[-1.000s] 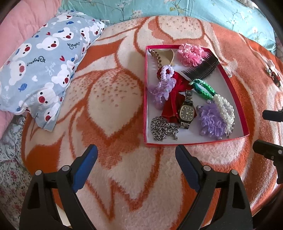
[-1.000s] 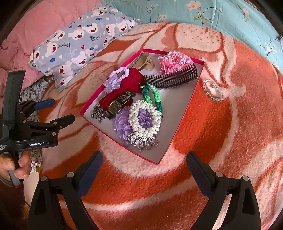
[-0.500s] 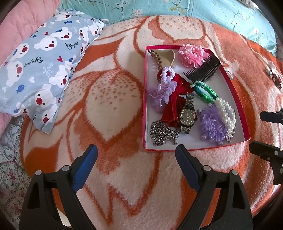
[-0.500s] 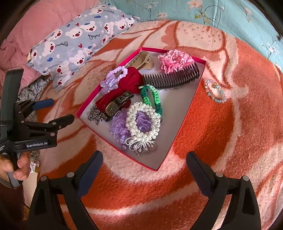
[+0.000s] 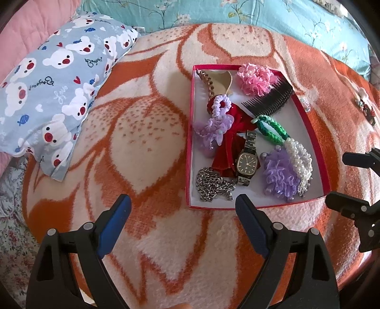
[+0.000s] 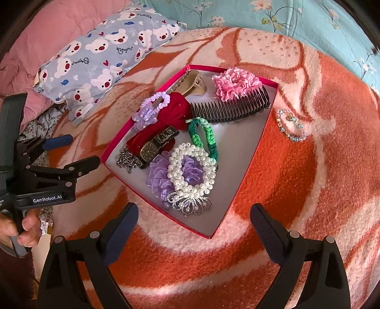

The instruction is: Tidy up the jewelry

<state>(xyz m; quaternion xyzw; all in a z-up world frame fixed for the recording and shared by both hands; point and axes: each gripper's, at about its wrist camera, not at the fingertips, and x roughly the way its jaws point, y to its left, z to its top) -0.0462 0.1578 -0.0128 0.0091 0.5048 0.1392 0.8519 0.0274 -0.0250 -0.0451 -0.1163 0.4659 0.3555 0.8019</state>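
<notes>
A shallow red-rimmed box (image 5: 188, 133) (image 6: 251, 152) lies on the orange and cream blanket. It holds a wristwatch (image 5: 247, 161) (image 6: 149, 148), a silver chain (image 5: 213, 184), a pearl bracelet (image 6: 190, 171), purple scrunchies (image 5: 280, 176), a green braided band (image 6: 201, 135), a dark comb (image 5: 268, 101) (image 6: 230, 107), a pink scrunchie (image 6: 235, 82), a red cloth piece (image 6: 171, 111) and a beige claw clip (image 6: 192, 82). A pale beaded bracelet (image 6: 291, 126) lies on the blanket outside the box's right side. My left gripper (image 5: 182, 212) is open and empty, short of the box's near edge. My right gripper (image 6: 193, 222) is open and empty over the box's near corner.
A blue pillow with bear print (image 5: 52, 90) (image 6: 99, 61) lies left of the box. A pink quilt (image 6: 47, 35) and a teal floral cover (image 5: 261, 16) border the blanket. A small dark trinket (image 5: 367, 111) lies at the far right of the blanket.
Both grippers have drifted slightly; the box sits a little lower and closer in both views. Both stay open and empty. Nothing in the box has moved.
</notes>
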